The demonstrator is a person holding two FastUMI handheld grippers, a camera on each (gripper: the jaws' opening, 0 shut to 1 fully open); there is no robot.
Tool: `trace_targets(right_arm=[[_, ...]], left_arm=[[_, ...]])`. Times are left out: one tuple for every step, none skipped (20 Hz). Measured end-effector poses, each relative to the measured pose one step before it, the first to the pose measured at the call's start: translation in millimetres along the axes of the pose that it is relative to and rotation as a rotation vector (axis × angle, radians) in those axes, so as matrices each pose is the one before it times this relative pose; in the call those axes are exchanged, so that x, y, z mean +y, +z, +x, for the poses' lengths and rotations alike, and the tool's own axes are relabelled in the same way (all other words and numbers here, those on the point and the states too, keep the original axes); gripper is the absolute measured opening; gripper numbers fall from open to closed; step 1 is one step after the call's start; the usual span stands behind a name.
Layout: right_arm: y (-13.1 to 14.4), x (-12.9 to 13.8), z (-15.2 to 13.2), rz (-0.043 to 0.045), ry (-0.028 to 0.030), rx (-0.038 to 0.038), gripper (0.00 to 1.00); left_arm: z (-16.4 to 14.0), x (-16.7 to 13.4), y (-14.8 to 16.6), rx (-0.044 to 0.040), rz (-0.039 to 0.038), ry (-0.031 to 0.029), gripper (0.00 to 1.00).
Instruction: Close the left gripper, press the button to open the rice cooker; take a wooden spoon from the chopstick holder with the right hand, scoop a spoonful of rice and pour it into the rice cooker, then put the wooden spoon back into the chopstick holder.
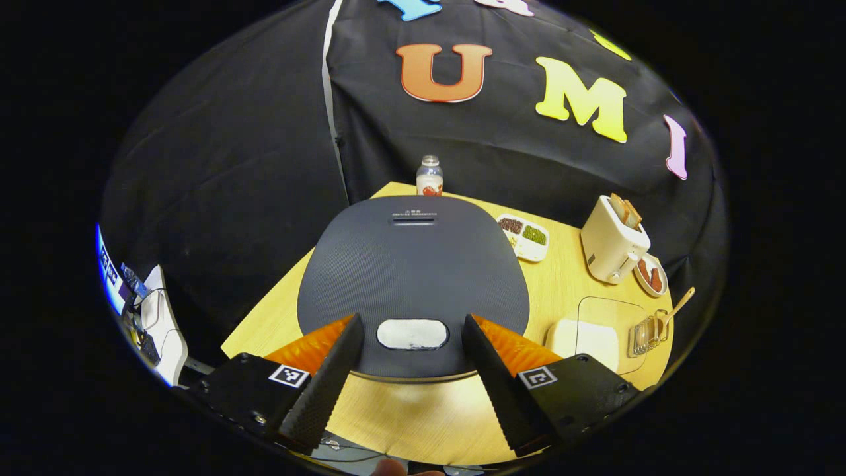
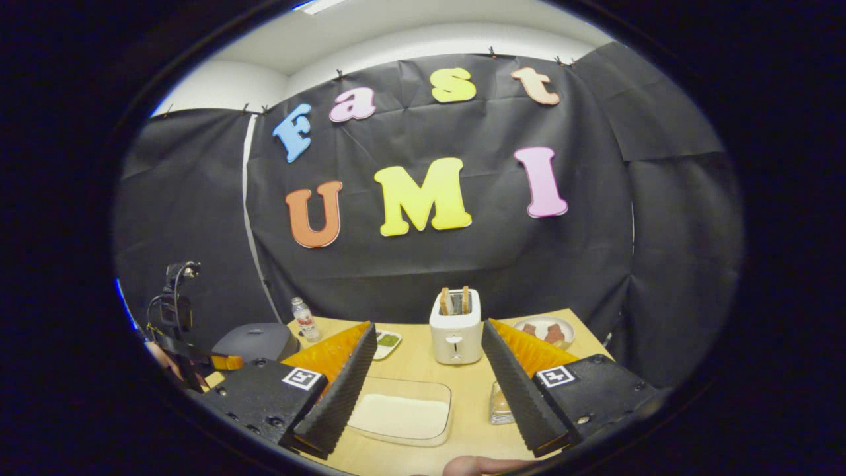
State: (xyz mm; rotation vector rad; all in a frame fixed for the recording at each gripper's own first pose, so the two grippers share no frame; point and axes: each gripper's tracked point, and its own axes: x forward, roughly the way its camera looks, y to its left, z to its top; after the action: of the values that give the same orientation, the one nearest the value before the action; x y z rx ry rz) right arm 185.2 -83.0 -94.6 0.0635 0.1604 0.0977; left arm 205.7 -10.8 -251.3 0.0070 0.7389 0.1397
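In the left gripper view the dark grey rice cooker [image 1: 410,264] stands close in front, lid down, with its white oval button [image 1: 412,334] at the near edge. My left gripper [image 1: 411,322] is open, one finger on each side of the button, just above it. At the right, a clear chopstick holder [image 1: 644,334] carries the wooden spoon [image 1: 681,303], beside a clear box of rice [image 1: 595,337]. In the right gripper view my right gripper [image 2: 427,327] is open and empty above the rice box [image 2: 403,413]. The chopstick holder [image 2: 500,403] is partly hidden behind its right finger. The rice cooker [image 2: 258,340] lies far left.
A toaster [image 1: 611,238] with bread, a plate of sausages [image 1: 651,274], a divided tray of beans [image 1: 525,237] and a small bottle [image 1: 429,176] stand along the back of the wooden table [image 1: 423,410]. A camera rig [image 2: 173,311] stands at the table's left.
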Motion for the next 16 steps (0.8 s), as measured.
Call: trace_targets(right_arm=[[3.83,3.87,-3.93,-0.0072,0.00127,-0.01061,0.97],[4.33,3.95,-4.2,-0.00132,0.00265,-0.00827,1.0],[3.37,2.83,-3.75,-0.00075,0.00109,-0.00719,1.0],[3.83,2.87,-4.19,-0.00567,0.00173,-0.0067,0.97],[2.66,1.34,-4.41,-0.00731,-0.00136,-0.00604,1.0],[3.96,1.62,-4.13,-0.00222,0.00011,-0.00491,0.97],[2.92,1.09,-4.44,0.00141,-0.00145,-0.0032,0.96],[3.88,-0.31,-4.45,-0.00101,-0.00519,-0.00483,1.0],[4.13,-1.91,-4.8,-0.00292,-0.00853,-0.0057,0.97],[5.39,-0.7,-5.61,-0.00147,-0.00586,-0.00842,0.96],[4.69,0.68,-5.15,-0.00083,-0.00445,-0.00854,0.97],[4.9,0.24,-6.08,-0.00397,-0.00406,-0.00958,0.97],[5.83,-0.52,-6.26,-0.00607,-0.00612,-0.01228,0.96],[5.73,-0.73,-6.63,-0.00503,-0.00784,-0.01257,0.97],[4.07,1.53,-6.83,-0.00224,-0.00555,-0.01135,1.0],[2.33,2.32,-7.41,-0.00146,-0.00161,-0.00763,1.0]], left_arm=[[-0.43,-0.35,2.48,-0.03256,0.00554,-0.00557,0.99],[-0.71,-0.89,-1.27,-0.0021,-0.00237,-0.00723,0.99],[-0.19,-0.09,2.59,-0.0138,0.00239,-0.00755,0.99],[0.46,-0.21,-0.34,-0.00403,0.01209,-0.0042,0.99],[-0.3,1.2,1.1,-0.01401,0.01733,0.00026,0.99],[0.67,-0.13,0.23,-0.01343,0.00526,0.00137,0.99],[-2.26,-0.61,1.0,-0.01317,-0.00305,0.00033,0.98],[-2.86,-1.22,1.27,-0.01475,-0.00364,-0.003,0.98],[-2.56,-2.76,1.33,-0.00865,-0.00533,-0.01251,0.97],[-6.37,-4.12,1.87,-0.01048,-0.00445,-0.01341,0.96],[-6.11,-1.56,5.05,-0.01732,0.00311,-0.00656,0.96],[-6.81,-0.79,7.26,-0.02688,0.00493,-0.00554,0.96],[-8.58,-2.3,9.73,-0.0292,0.00227,-0.00688,0.96],[-11.24,-3.1,8.91,-0.03062,0.00083,-0.01128,0.96],[-11.3,-2.82,11.53,-0.0366,0.00418,-0.00874,0.96],[-12.11,-1.92,13.88,-0.04227,0.0076,-0.00444,0.96]])
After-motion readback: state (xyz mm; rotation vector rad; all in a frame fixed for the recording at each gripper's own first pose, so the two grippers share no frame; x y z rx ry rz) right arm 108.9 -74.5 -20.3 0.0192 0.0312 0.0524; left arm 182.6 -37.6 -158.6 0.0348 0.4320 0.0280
